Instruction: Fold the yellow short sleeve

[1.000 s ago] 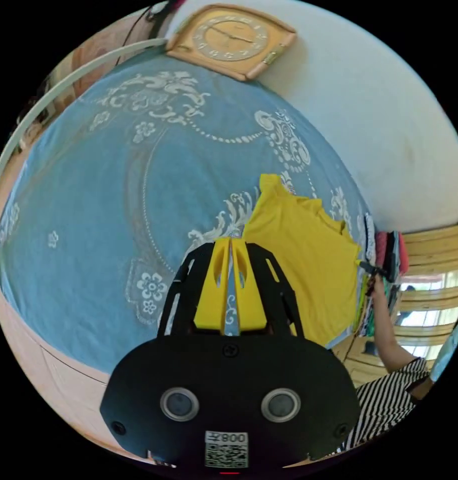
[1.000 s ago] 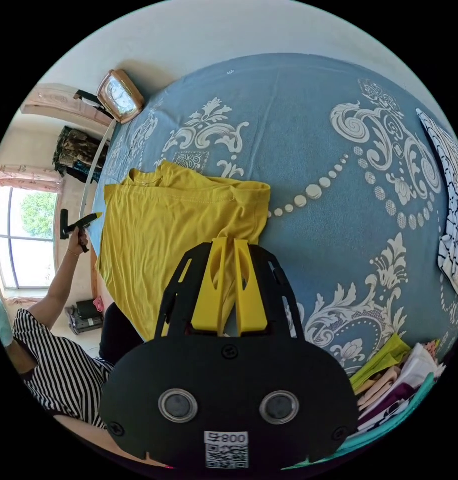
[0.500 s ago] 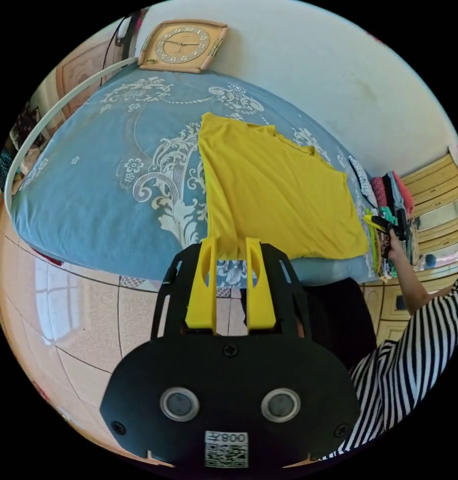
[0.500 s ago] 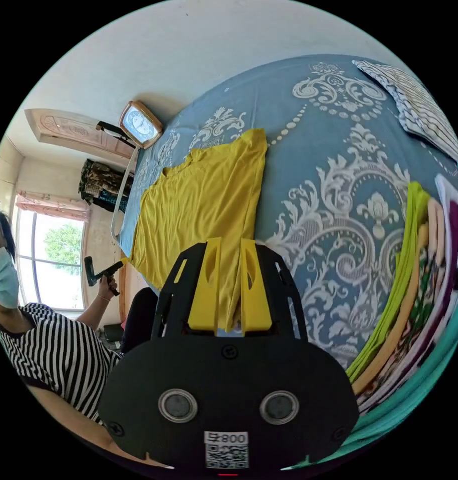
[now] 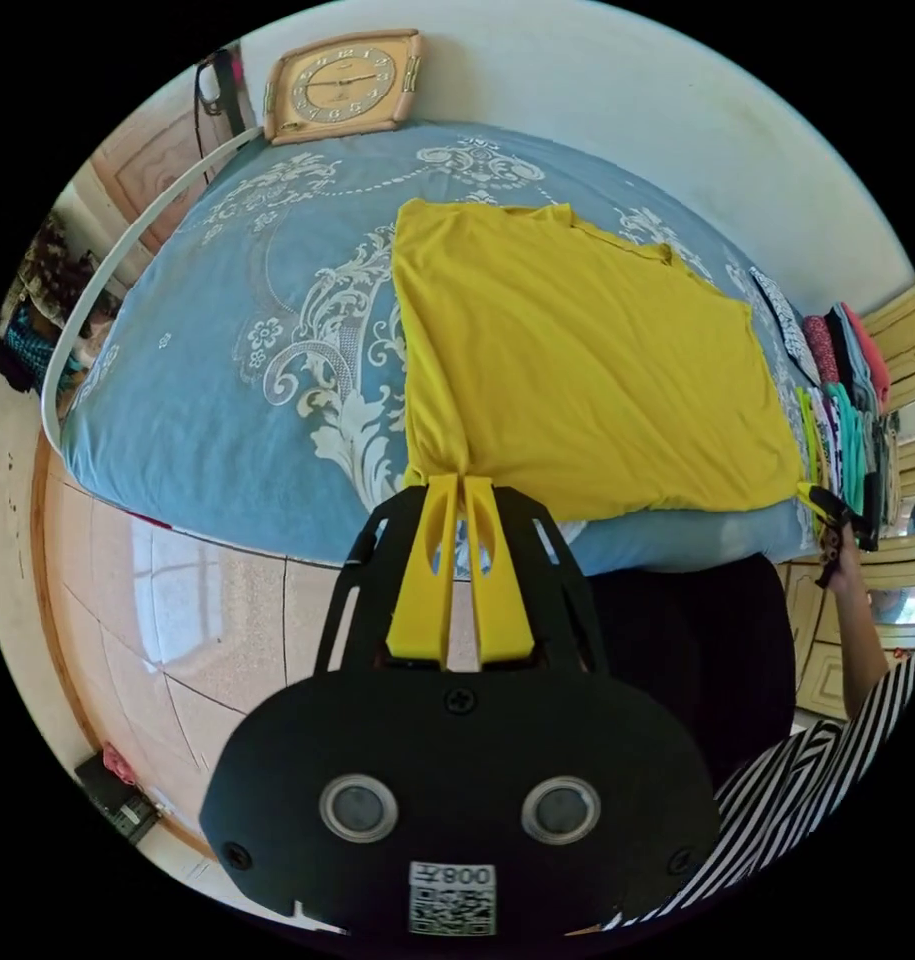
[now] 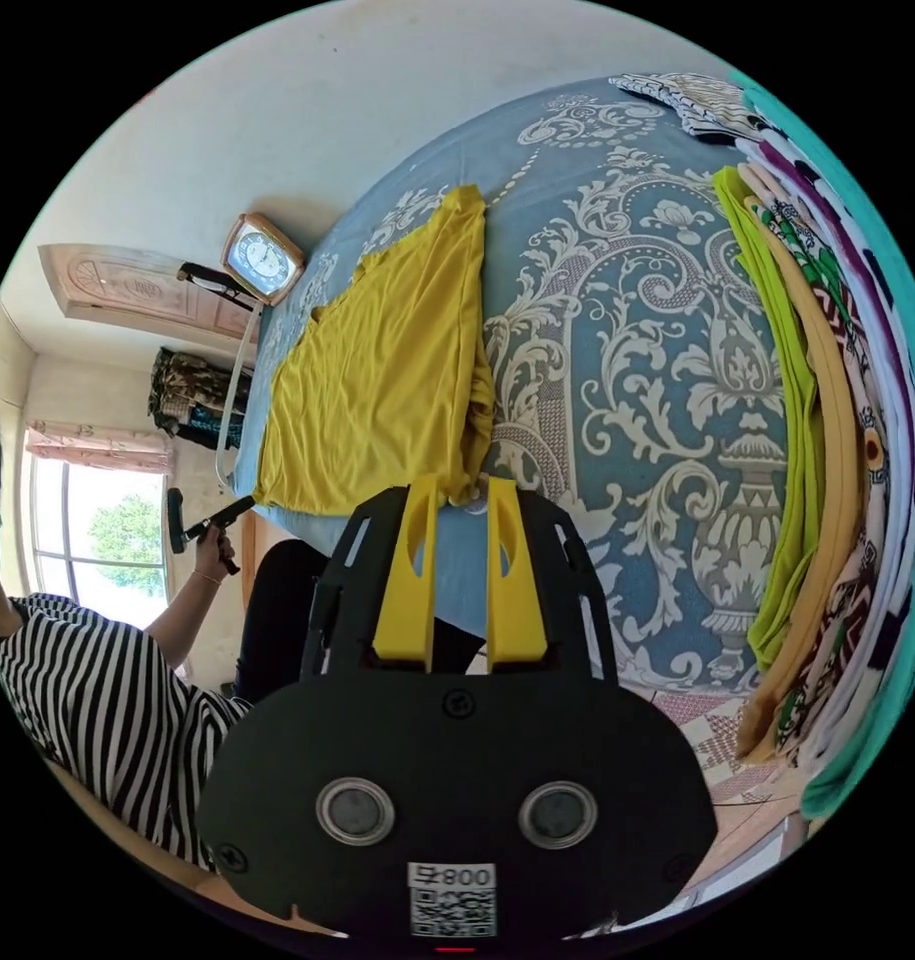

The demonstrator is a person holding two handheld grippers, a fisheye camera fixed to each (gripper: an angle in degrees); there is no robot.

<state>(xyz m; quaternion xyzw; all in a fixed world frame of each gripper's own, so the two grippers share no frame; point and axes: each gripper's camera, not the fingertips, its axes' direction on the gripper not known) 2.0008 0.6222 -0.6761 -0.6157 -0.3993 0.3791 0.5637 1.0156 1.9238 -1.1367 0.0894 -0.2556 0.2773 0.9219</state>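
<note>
The shirt (image 5: pixel 577 350) lay spread flat on the bed (image 5: pixel 227 400), its hem at the near edge. Your left gripper (image 5: pixel 460 482) pinched one hem corner between closed jaws; your right gripper (image 6: pixel 455 492) stood with jaws parted at the other. Folded clothes (image 6: pixel 827 430) were stacked beside it.

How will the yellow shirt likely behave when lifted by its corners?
Probably floppy: the yellow shirt bunches into folds by the left gripper. Likely light, since it lies thin and flat on the blue bedsheet. Expect sagging between grips.
</note>
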